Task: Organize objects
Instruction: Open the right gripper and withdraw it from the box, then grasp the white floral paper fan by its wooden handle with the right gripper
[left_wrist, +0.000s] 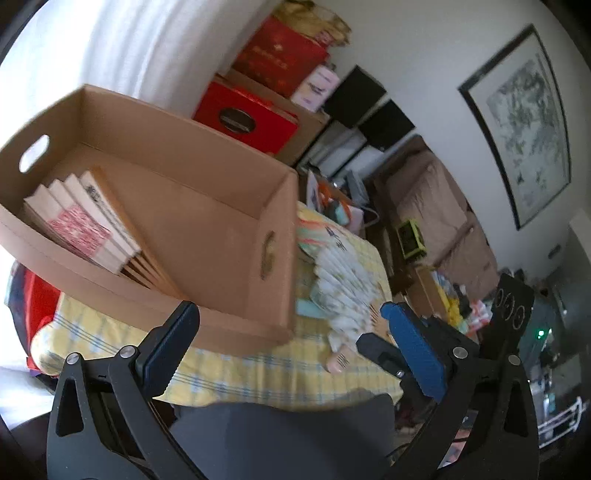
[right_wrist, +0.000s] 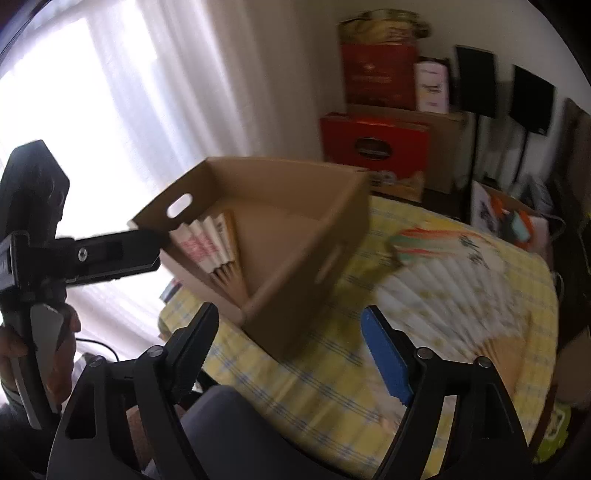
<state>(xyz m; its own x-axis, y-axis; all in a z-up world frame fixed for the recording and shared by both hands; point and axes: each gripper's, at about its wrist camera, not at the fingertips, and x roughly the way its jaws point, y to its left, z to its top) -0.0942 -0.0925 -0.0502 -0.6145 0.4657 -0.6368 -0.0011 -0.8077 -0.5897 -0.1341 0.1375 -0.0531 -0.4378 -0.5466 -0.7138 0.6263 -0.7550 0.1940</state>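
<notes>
Left wrist view: my left gripper (left_wrist: 290, 314) hangs wide open, empty, before the cardboard box (left_wrist: 229, 206) holding one folded fan (left_wrist: 86, 221). My right gripper (right_wrist: 290, 317) gapes too; the open fan (right_wrist: 454, 295) lies on the table (right_wrist: 314, 376) right of the box.

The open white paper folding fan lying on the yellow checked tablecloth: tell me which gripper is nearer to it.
Right. The right gripper hangs open just short of the white paper fan, to the fan's left. The left gripper is open farther left, by the brown cardboard box.

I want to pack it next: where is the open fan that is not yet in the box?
The open fan lies spread on the checked tablecloth, right of the cardboard box in both views.
</notes>
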